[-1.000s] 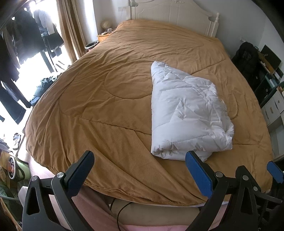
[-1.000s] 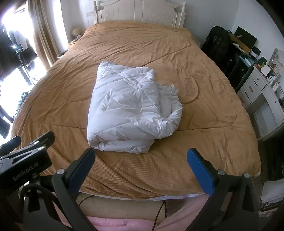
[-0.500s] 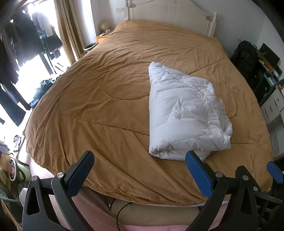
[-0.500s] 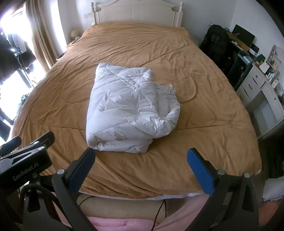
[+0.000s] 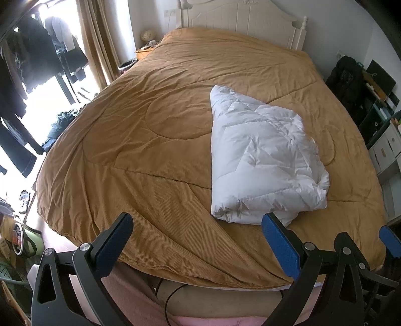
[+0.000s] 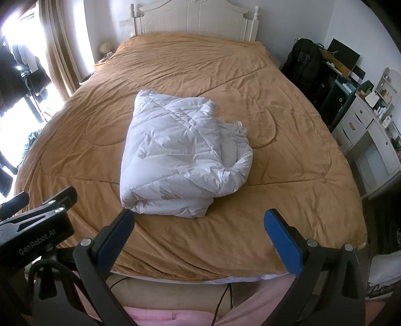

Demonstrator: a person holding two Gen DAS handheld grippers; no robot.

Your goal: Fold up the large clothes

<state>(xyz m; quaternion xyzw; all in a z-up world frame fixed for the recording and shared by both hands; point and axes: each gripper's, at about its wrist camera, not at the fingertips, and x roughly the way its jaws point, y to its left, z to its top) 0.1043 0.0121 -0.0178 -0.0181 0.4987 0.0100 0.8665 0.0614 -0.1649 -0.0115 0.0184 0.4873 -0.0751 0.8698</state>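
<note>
A white quilted puffer garment (image 5: 260,160) lies folded into a thick bundle on the brown bedspread (image 5: 140,150); it also shows in the right wrist view (image 6: 180,160), near the foot half of the bed (image 6: 288,155). My left gripper (image 5: 198,235) is open and empty, held over the foot edge of the bed, short of the bundle. My right gripper (image 6: 199,230) is open and empty, also at the foot edge, just in front of the bundle. The left gripper's body (image 6: 35,225) shows at the left of the right wrist view.
A white headboard (image 6: 195,22) stands at the far end. Curtains and hanging dark clothes (image 5: 37,57) are at the left by a bright window. A black bag (image 6: 304,62), a desk and white drawers (image 6: 368,135) stand at the right. Pink fabric (image 6: 175,318) lies below the bed edge.
Both grippers have drawn back and risen slightly from the bed; the view has tilted up a little. The folded garment has not moved.
</note>
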